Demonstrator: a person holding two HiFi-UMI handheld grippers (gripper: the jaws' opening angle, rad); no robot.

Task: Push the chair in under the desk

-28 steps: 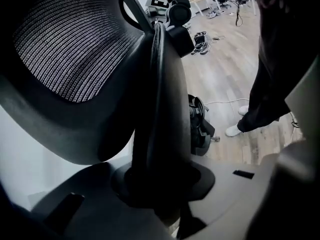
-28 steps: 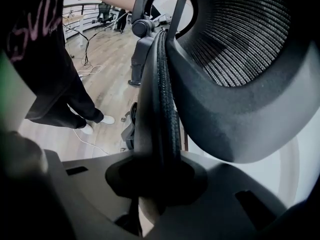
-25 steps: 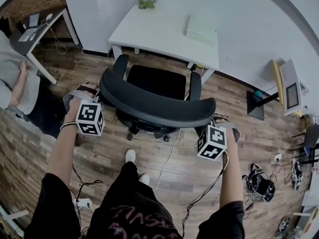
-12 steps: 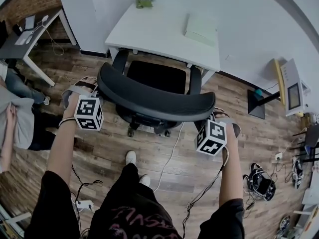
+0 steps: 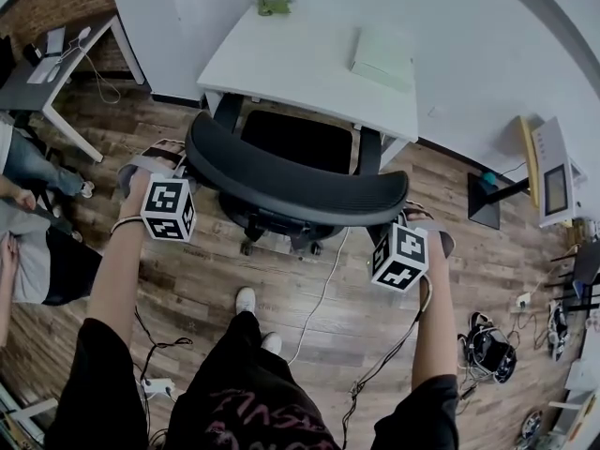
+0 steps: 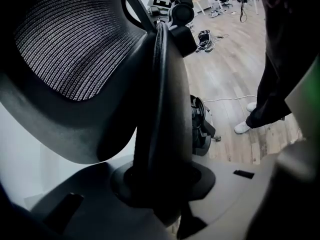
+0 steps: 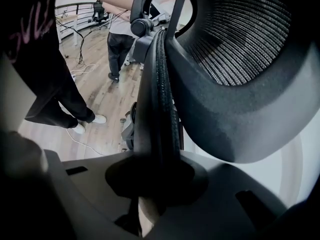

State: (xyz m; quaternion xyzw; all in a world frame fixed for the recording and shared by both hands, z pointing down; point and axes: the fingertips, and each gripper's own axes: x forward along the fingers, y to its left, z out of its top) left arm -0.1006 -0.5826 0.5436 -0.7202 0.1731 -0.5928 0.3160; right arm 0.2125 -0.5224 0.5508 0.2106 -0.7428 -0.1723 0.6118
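Observation:
A black office chair stands before the white desk (image 5: 300, 64), its seat (image 5: 295, 139) partly beneath the desktop. Its curved mesh backrest (image 5: 291, 184) faces me. My left gripper (image 5: 181, 160) is shut on the backrest's left end, and my right gripper (image 5: 406, 217) is shut on its right end. In the left gripper view the rim of the backrest (image 6: 75, 49) runs down between the jaws of the left gripper (image 6: 160, 184). The right gripper view shows the same: the backrest (image 7: 240, 39) edge is pinched in the right gripper (image 7: 157, 181).
On the desk lie a pale green book (image 5: 381, 59) and a small plant (image 5: 275, 5). A second desk (image 5: 56, 59) and a seated person (image 5: 28, 251) are at the left. Cables (image 5: 319, 289) cross the wood floor; a black stand (image 5: 487, 200) and a device (image 5: 553, 172) sit at the right.
Both grippers and the chair have moved toward the desk, and the seat sits further under the desktop. The person at the left has shifted.

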